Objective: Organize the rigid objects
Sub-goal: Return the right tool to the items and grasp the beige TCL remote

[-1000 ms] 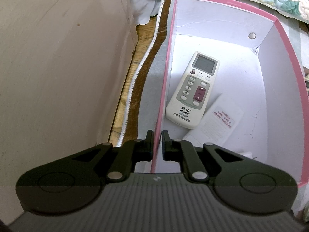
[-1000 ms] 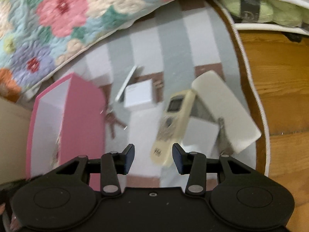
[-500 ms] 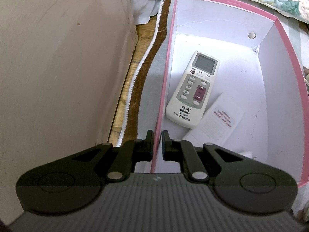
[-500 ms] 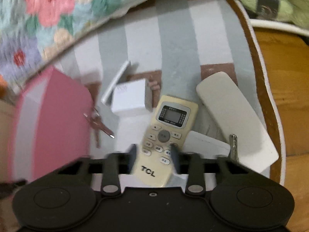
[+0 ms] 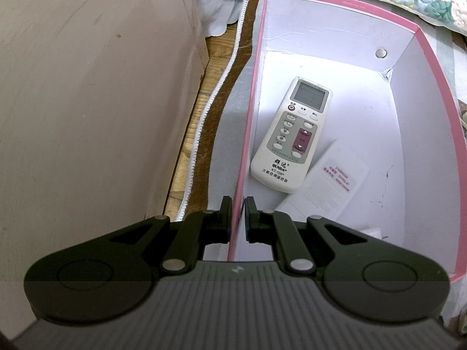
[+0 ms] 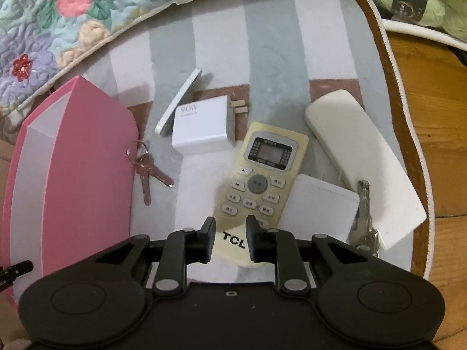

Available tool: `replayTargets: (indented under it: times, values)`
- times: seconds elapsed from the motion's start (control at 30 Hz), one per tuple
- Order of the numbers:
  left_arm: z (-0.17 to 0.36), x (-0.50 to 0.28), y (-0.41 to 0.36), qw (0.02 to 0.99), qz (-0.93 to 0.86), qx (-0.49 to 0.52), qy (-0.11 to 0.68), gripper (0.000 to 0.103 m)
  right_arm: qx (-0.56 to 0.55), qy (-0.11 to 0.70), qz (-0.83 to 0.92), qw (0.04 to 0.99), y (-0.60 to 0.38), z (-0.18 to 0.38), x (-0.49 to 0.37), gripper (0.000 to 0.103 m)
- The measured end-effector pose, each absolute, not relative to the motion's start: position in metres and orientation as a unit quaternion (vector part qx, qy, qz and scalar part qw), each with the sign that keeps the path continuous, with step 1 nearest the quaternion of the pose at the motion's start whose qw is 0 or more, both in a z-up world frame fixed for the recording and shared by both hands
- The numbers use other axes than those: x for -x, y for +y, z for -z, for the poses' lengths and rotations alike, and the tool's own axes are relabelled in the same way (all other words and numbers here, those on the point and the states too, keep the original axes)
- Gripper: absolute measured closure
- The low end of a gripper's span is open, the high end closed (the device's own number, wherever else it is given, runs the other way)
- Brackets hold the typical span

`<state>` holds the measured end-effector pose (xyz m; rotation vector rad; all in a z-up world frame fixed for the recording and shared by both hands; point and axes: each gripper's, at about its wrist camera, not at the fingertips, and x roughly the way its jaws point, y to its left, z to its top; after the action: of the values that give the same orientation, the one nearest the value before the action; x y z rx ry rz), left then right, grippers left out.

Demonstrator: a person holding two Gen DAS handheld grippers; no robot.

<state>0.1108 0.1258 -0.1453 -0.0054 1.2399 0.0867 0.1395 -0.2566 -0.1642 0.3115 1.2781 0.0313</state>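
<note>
TCL remote (image 6: 261, 180) lies on the striped rug (image 6: 271, 55), its logo end directly between the fingers of the right tool (image 6: 230, 234), its screen end pointing away and a little to the right. The long axis runs nearly in line with the tool, so the fingers straddle the narrow width. The jaws are opening at this moment, with the remote between them; a sliver of gap shows at each side, and I judge no firm grip yet. The right tool points steeply down at the rug.

Beside the remote to the right: a white card (image 6: 324, 204), a key (image 6: 363, 213) and a cream case (image 6: 364, 160). Further off lie a charger (image 6: 201, 128) and a flat white slab (image 6: 178, 102); two keys on a ring (image 6: 146, 169) lie against the pink box (image 6: 84, 157).

The left tool (image 5: 238, 214) is clamped on the near wall of the box (image 5: 251, 102), one finger outside and one inside, also pointing steeply down. Inside the box lie a Qunda remote (image 5: 292, 134) and a labelled paper (image 5: 329, 186).

Judgement: the box sits to the left of the TCL remote, so the right hand, being the nearer, must close across the width, lift, and carry leftward
</note>
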Motion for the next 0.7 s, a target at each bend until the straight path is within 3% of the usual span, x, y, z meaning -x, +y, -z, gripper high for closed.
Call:
replayTargets:
  times: [0.13,0.3,0.47,0.7]
  values:
    - [0.145,-0.111,0.126,0.813,-0.041,0.003,0.581,0.095,-0.134,0.596,0.002,0.792,-0.256,0.162,-0.134,0.057]
    - [0.145,-0.111,0.126,0.813,-0.042,0.001,0.581,0.095,-0.117,0.603,0.010,0.789,-0.255,0.169,-0.130,0.056]
    - [0.145,-0.110,0.126,0.813,-0.043,0.003,0.581,0.095,-0.129,0.584,0.028,0.801,-0.254,0.174,-0.147,0.045]
    - [0.145,-0.110,0.124,0.813,-0.043,0.001,0.581,0.095,0.019,0.593,0.039,0.804,-0.218,0.193,-0.189,0.016]
